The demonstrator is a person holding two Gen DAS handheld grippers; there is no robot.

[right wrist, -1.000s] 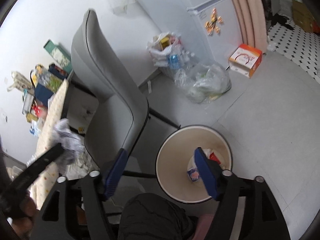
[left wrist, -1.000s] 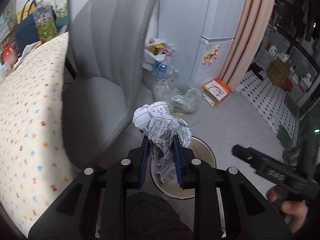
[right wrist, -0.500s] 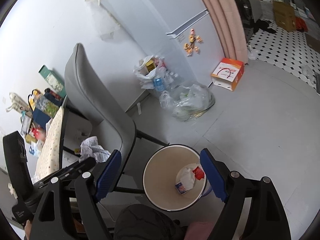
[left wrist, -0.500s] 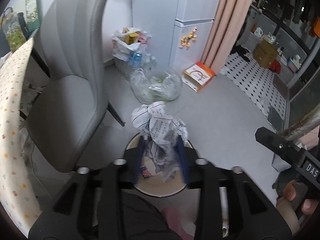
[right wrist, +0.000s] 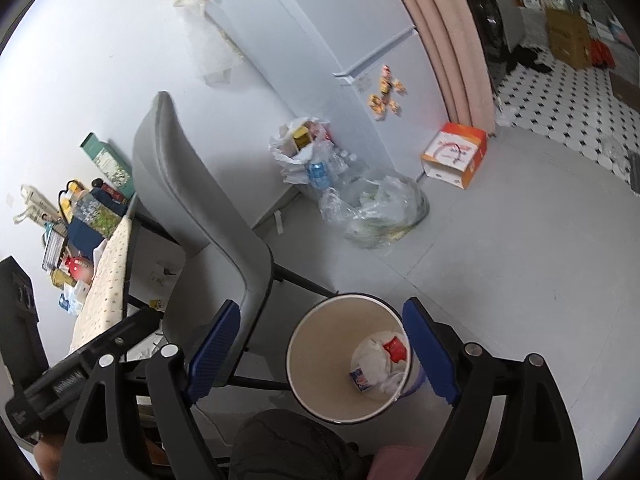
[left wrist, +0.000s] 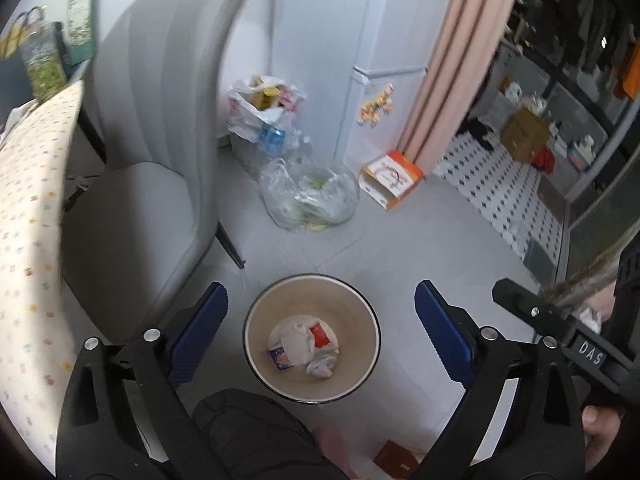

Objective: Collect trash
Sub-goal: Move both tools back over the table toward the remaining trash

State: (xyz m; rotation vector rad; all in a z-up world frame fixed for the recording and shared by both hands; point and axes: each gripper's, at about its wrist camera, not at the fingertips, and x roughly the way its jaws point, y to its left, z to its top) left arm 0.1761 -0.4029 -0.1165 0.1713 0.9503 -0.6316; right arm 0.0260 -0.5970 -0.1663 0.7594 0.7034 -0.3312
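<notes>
A round waste bin [left wrist: 370, 312] with a beige inside stands on the grey floor. Crumpled paper and wrappers [left wrist: 304, 346] lie at its bottom. My left gripper [left wrist: 320, 332] is open and empty, its blue pads spread wide straight above the bin. My right gripper [right wrist: 324, 354] is also open and empty above the bin [right wrist: 320, 340], where the trash [right wrist: 380, 364] shows too. The right gripper's body shows at the right edge of the left wrist view [left wrist: 560, 336].
A grey chair [left wrist: 152, 152] stands left of the bin, beside a table with a dotted cloth [left wrist: 28, 208]. A clear bag of rubbish [left wrist: 308, 196], a white bag of bottles [left wrist: 264, 116] and an orange box [left wrist: 390, 180] sit by the fridge [left wrist: 384, 60].
My left gripper opened over the bin and the crumpled printed paper it held dropped in. The right gripper stayed open above the bin.
</notes>
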